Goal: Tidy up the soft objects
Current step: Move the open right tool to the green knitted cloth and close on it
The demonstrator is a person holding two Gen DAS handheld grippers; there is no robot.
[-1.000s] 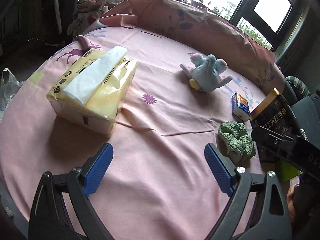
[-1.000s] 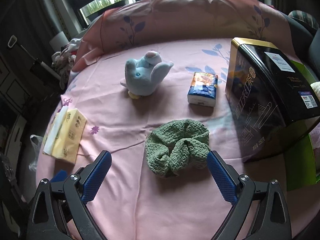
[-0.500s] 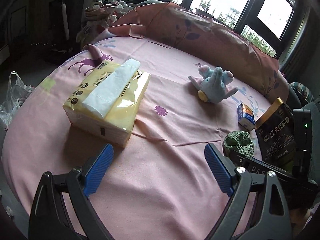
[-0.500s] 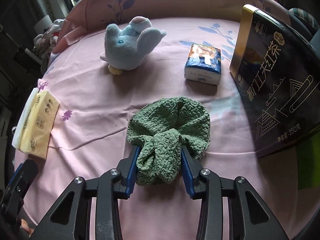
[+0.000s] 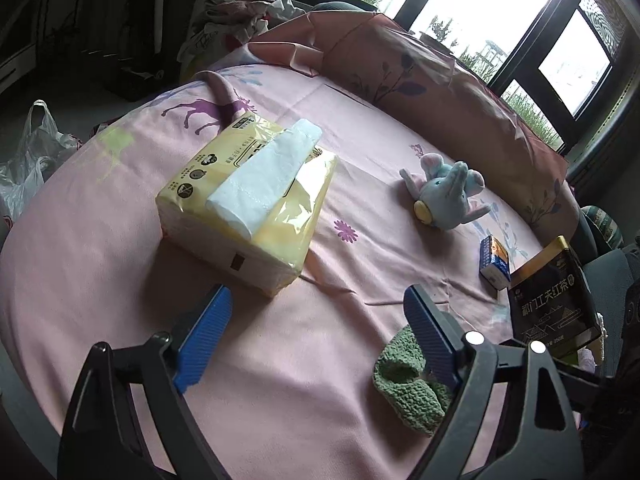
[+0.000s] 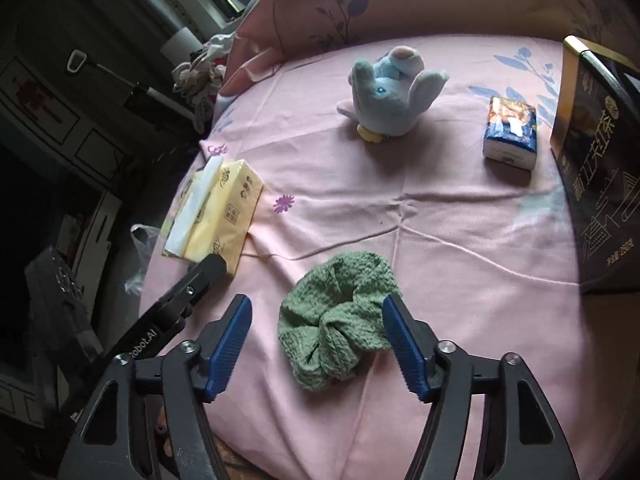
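The green knitted scrunchie (image 6: 340,320) is seen lying on the pink sheet (image 6: 460,248) between the right gripper (image 6: 316,344)'s opening jaws, unpressed. The left gripper (image 5: 316,336), closing, is empty.

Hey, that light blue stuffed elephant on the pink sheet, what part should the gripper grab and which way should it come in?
Take the blue stuffed elephant across its round body, the thickest part, coming down from above. It lies tipped over with ears and limbs splayed outward; those are thin and floppy and would probably let it dangle. The pink sheet around it is bare, so the right gripper, whose jaws are opening, has room to straddle it.
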